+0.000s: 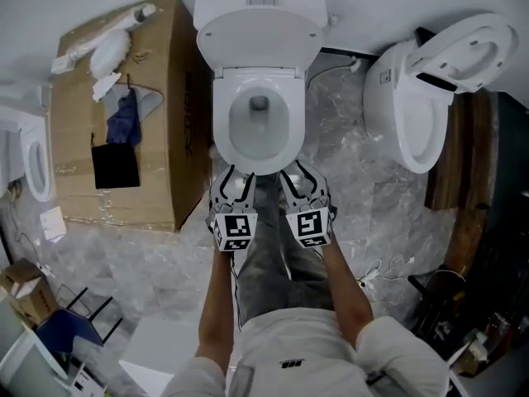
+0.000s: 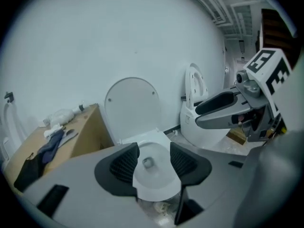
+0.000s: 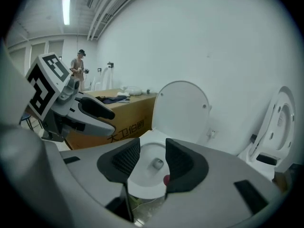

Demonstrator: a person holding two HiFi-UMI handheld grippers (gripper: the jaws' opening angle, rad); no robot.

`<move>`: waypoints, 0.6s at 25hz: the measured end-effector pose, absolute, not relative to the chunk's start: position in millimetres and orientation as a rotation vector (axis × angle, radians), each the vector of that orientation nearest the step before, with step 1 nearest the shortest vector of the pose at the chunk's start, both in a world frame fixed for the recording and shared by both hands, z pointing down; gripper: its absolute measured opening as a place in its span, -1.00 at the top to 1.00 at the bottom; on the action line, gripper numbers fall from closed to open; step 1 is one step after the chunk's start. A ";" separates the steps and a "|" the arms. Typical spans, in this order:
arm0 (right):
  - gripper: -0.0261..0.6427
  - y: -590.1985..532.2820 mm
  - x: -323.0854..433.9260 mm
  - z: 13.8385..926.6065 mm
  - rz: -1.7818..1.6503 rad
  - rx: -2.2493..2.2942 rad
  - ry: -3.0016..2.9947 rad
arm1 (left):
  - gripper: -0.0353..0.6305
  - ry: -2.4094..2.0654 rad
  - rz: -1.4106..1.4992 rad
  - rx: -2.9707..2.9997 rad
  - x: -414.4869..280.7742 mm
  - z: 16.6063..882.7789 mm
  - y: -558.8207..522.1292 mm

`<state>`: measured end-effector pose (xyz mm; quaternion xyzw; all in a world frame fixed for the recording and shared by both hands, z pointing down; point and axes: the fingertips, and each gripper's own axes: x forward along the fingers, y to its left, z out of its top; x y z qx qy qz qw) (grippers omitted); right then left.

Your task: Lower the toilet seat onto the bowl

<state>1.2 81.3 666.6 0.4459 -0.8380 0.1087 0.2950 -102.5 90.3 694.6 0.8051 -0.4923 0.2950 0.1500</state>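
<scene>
A white toilet stands before me, its bowl [image 1: 258,126] open to view from above. Its raised seat and lid [image 1: 258,30] lean upright against the wall as one white oval [image 2: 131,109] [image 3: 180,109]; I cannot tell the seat from the lid. My left gripper [image 1: 235,182] hovers just short of the bowl's front rim, open and holding nothing [image 2: 151,163]. Close beside it my right gripper [image 1: 298,180] is also open and holding nothing [image 3: 152,159]. Both point at the bowl and touch nothing.
A large cardboard box [image 1: 132,131] with cloth and wrapped items stands left of the toilet. A second toilet [image 1: 417,110] with its seat raised stands at the right. Cables [image 1: 384,267] lie on the marbled floor. A person [image 3: 80,69] stands far off.
</scene>
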 end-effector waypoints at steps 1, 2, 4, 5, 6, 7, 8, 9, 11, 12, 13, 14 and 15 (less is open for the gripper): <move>0.41 80.5 3.0 655.7 0.280 1.201 -2.241 | 0.21 -1.427 0.835 2.323 -101.1 683.4 89.6; 0.41 80.0 5.3 645.9 0.273 1.215 -2.248 | 0.21 -1.439 0.825 2.332 -99.7 673.2 88.8; 0.42 81.7 12.4 629.2 0.274 1.243 -2.241 | 0.22 -1.459 0.810 2.346 -96.8 654.7 88.5; 0.42 82.9 15.4 621.0 0.275 1.256 -2.239 | 0.24 -1.468 0.803 2.351 -95.6 645.8 88.8; 0.43 83.5 17.2 612.5 0.272 1.266 -2.241 | 0.24 -1.475 0.796 2.356 -94.7 636.9 89.2; 0.43 83.7 17.7 603.8 0.266 1.273 -2.246 | 0.24 -1.480 0.791 2.362 -94.4 627.7 89.6; 0.43 83.8 17.3 595.0 0.258 1.280 -2.253 | 0.24 -1.485 0.788 2.370 -94.7 618.2 89.7; 0.43 83.9 16.4 585.9 0.251 1.284 -2.259 | 0.24 -1.492 0.786 2.378 -95.4 608.1 89.7; 0.43 85.9 14.4 567.5 0.238 1.289 -2.269 | 0.24 -1.505 0.778 2.395 -97.0 586.9 90.8; 0.43 88.0 14.1 558.0 0.234 1.290 -2.273 | 0.24 -1.511 0.772 2.401 -97.2 576.1 92.5; 0.43 90.8 14.5 548.4 0.232 1.291 -2.278 | 0.24 -1.516 0.766 2.405 -96.9 565.6 95.1; 0.43 94.2 15.6 538.8 0.231 1.292 -2.281 | 0.24 -1.521 0.760 2.408 -96.1 555.4 98.4; 0.43 97.7 17.1 529.2 0.231 1.294 -2.285 | 0.24 -1.525 0.753 2.410 -94.9 545.5 101.9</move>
